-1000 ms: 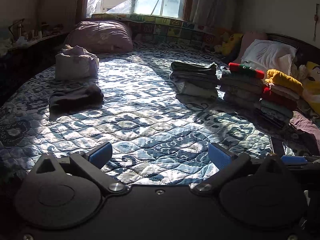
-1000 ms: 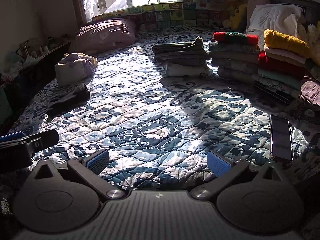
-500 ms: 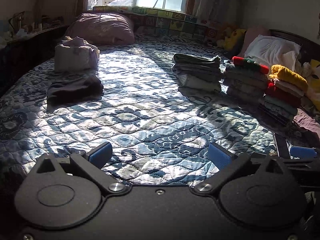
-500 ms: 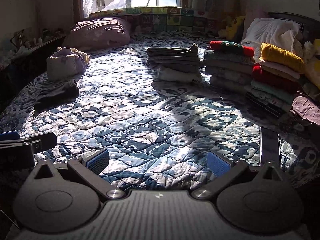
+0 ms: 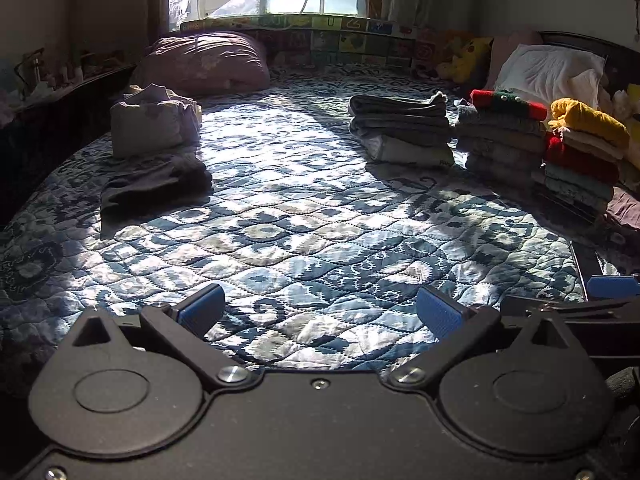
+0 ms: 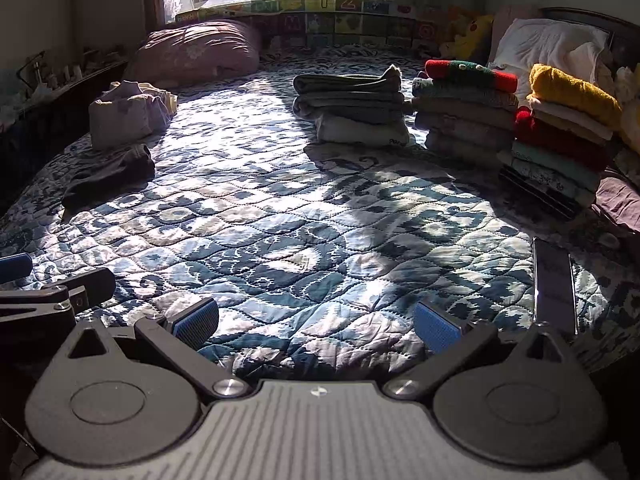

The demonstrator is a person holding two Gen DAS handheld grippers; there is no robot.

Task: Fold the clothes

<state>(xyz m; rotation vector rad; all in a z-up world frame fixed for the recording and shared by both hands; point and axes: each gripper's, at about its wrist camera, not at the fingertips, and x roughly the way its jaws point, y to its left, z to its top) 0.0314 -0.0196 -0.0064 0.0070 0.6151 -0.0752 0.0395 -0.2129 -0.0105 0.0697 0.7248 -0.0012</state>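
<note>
Left wrist view. Blue-and-white patterned quilted bedspread (image 5: 320, 216). Three stacks of folded clothes at 1 to 2 o'clock: grey-green stack (image 5: 402, 130), grey stack topped with a red-green knit (image 5: 502, 136), mixed stack topped with a yellow knit (image 5: 582, 152). At 10 o'clock, one dark crumpled garment (image 5: 154, 184), unfolded; behind it one pale bundled pile (image 5: 154, 120). One mauve pillow (image 5: 206, 62) at 11. Left gripper (image 5: 318, 312): blue-padded jaws wide apart, holding nothing, over bare quilt.

Right wrist view. Same three stacks at 12 to 2 o'clock; dark garment at 10. One dark flat phone (image 6: 554, 284) on the quilt at 3. Right gripper (image 6: 316, 322): jaws wide apart, empty, touching nothing that I can see.
</note>
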